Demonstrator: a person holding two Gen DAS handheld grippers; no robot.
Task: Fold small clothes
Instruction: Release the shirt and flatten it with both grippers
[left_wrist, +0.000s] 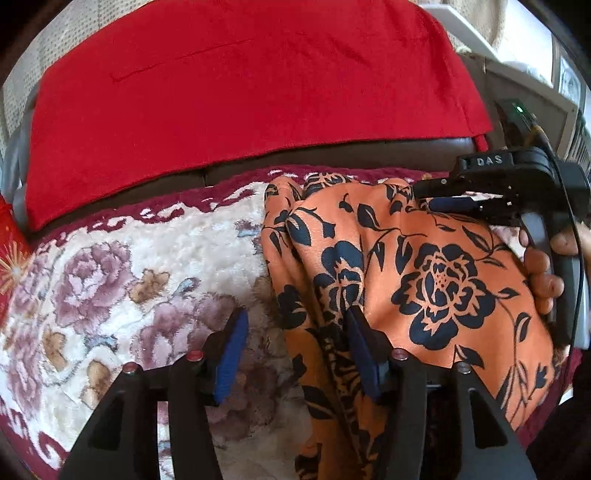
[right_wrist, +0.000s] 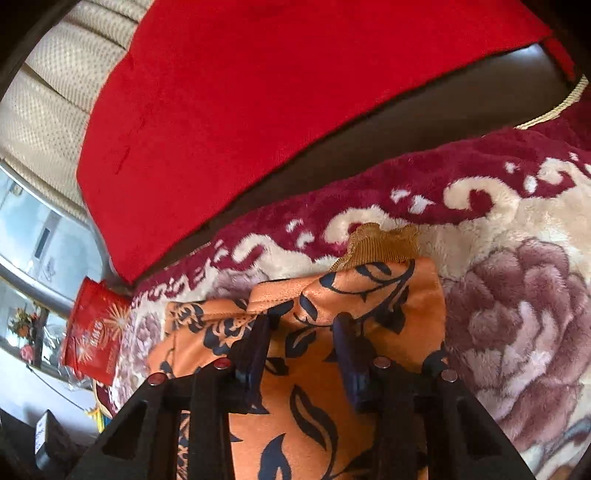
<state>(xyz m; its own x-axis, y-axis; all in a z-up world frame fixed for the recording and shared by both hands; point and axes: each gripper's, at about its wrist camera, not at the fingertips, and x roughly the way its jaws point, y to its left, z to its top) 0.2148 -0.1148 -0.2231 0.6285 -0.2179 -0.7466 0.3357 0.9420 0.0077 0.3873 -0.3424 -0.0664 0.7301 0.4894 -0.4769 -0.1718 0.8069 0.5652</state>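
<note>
An orange garment with black flower print (left_wrist: 424, 273) lies bunched on a plush floral blanket (left_wrist: 122, 280). It also shows in the right wrist view (right_wrist: 306, 398), with a tan ribbed cuff (right_wrist: 384, 247) at its far end. My left gripper (left_wrist: 295, 332) is open over the garment's left edge; its right finger rests on the cloth, its left finger over the blanket. My right gripper (right_wrist: 301, 332) is open with both fingers on the garment and cloth bulging between them. It shows in the left wrist view (left_wrist: 439, 197) at the garment's far right corner.
A red cloth (left_wrist: 240, 92) drapes over a dark sofa back behind the blanket. A red packet (right_wrist: 92, 332) lies at the blanket's left end. A beige textured cover (right_wrist: 55, 92) and a window are beyond it.
</note>
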